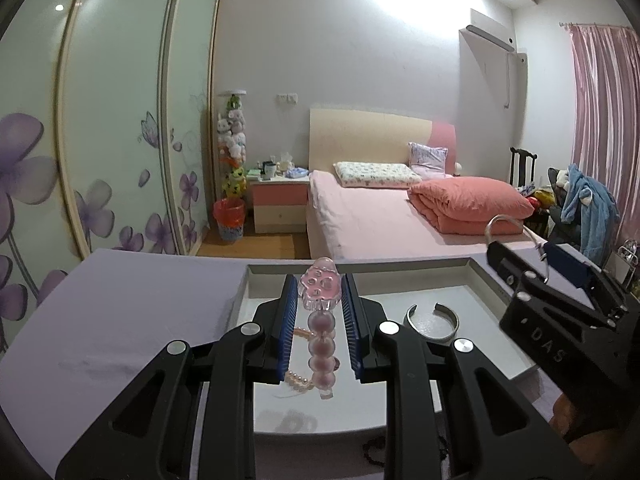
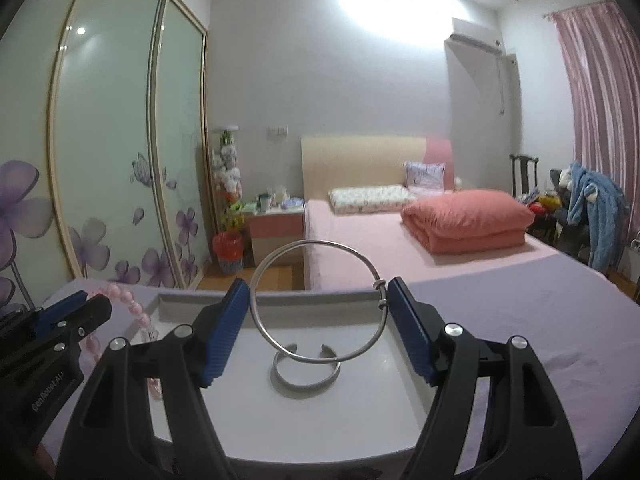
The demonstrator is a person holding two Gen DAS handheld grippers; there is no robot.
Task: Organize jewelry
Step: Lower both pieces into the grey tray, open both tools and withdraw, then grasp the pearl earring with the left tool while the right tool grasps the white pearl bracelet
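In the left wrist view my left gripper (image 1: 320, 292) is shut on a pink bead bracelet (image 1: 322, 344) with a clear pink flower charm. It hangs between the blue pads above a white tray (image 1: 472, 308). A silver open cuff (image 1: 432, 322) lies in the tray, and a pearl string (image 1: 298, 380) lies under the beads. My right gripper (image 2: 318, 286) is shut on a thin silver bangle (image 2: 379, 285), held upright over the tray (image 2: 360, 400) just above the cuff (image 2: 306, 372). Each gripper shows in the other's view: the right gripper (image 1: 532, 256) with its bangle (image 1: 504, 220), the left gripper (image 2: 94, 300) with the bracelet (image 2: 124, 300).
The tray rests on a table covered in lavender cloth (image 1: 120, 320). A dark bead string (image 1: 372, 452) lies on the cloth near the tray's front edge. Beyond the table stand a pink bed (image 1: 380, 216), a nightstand (image 1: 278, 204) and sliding wardrobe doors (image 1: 100, 140).
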